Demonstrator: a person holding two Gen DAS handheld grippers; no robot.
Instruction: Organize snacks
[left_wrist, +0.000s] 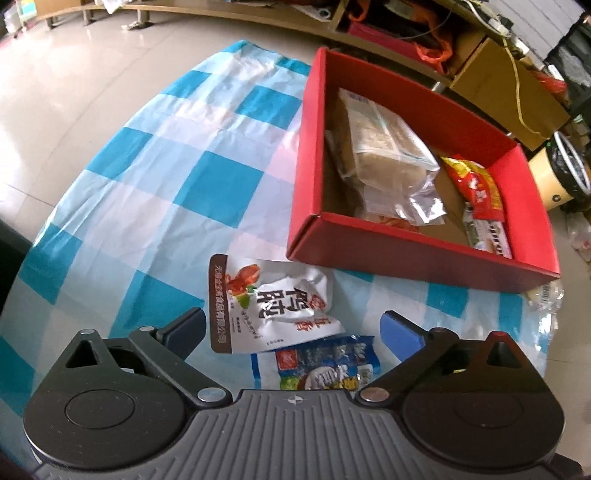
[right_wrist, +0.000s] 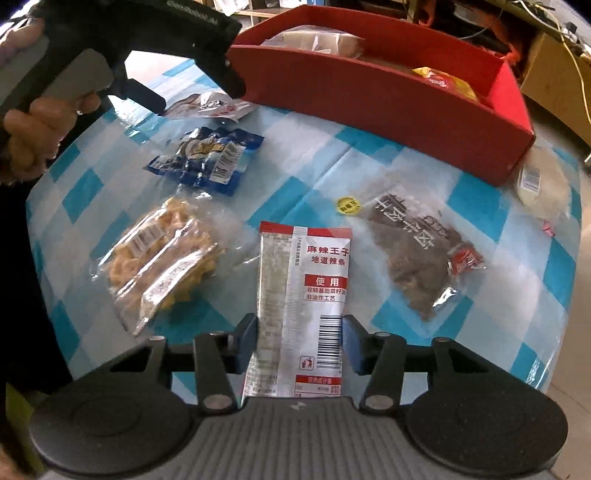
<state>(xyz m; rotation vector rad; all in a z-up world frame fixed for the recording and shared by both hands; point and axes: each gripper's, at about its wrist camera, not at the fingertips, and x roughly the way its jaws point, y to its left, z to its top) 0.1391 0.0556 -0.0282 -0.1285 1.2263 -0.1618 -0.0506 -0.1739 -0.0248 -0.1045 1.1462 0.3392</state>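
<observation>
My right gripper is shut on the lower end of a red-and-white strip packet, a pad against each long edge. It lies on the blue checked cloth. My left gripper stands wide open, pointing down over a white packet with black characters and a blue packet, nothing between its pads. The red box behind holds a clear-wrapped beige block and a red-yellow packet. The right wrist view shows the left gripper in a hand, above the white packet.
On the cloth lie a clear pack of yellow crisps, the blue packet, a brown jerky pack and a pale pack beside the red box. The round table's edge curves close on the left. Cardboard boxes stand beyond.
</observation>
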